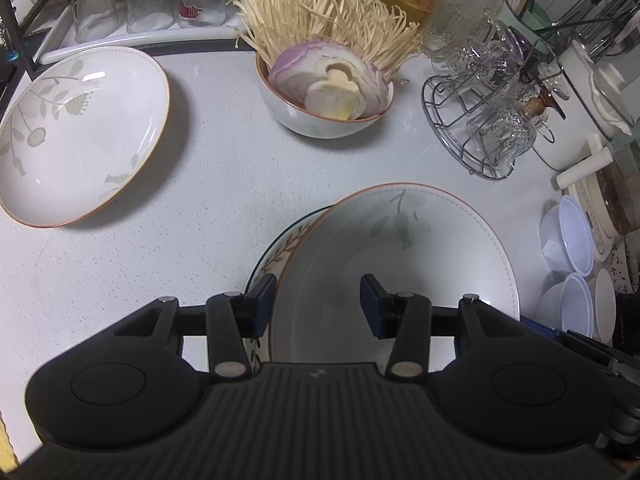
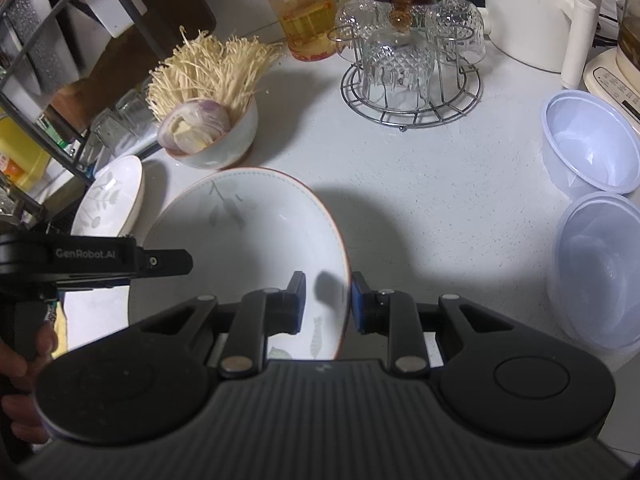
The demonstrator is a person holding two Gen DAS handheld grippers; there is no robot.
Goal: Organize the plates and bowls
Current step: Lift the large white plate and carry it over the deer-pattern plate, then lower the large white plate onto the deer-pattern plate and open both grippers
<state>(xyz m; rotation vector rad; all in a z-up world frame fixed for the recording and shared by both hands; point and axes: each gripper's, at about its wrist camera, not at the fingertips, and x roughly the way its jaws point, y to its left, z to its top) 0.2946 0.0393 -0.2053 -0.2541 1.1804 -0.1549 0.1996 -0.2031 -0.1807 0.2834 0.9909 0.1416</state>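
**Both grippers at the rim of one tilted plate**

Right now the right gripper [image 2: 328, 304] is clamped on the near right rim of a white plate with a brown edge [image 2: 248, 240]; one pad sits inside the rim and the blue pad presses its outer side. Seen from the right wrist, the plate tilts, its right edge raised, and its oval outline runs from near right up toward far left. Its leaf print lies at the far side and a small fish print shows close to the pads.

At the opposite rim, the left gripper [image 1: 318, 306] straddles the same plate [image 1: 400, 260]. Its left pad is outside the rim, its right pad stands apart over the plate's hollow, so the jaws are released rather than pinching. A person's hand [image 2: 24, 360] grips that tool's handle at the left edge of the right wrist view.

Under the plate's left side peeks a second plate with a dark rim and a twig pattern [image 1: 276, 248], lying on the white counter [image 1: 200, 200].

Farther left rests another leaf-print plate [image 1: 80, 136], well apart from the held one. Beyond, a bowl [image 1: 320, 120] holds enoki mushrooms [image 1: 312, 12] and a halved onion [image 1: 328, 80]. To the far right stands a wire rack of cut-glass cups [image 2: 408, 64], and two translucent plastic bowls [image 2: 592, 148] sit at the right edge.
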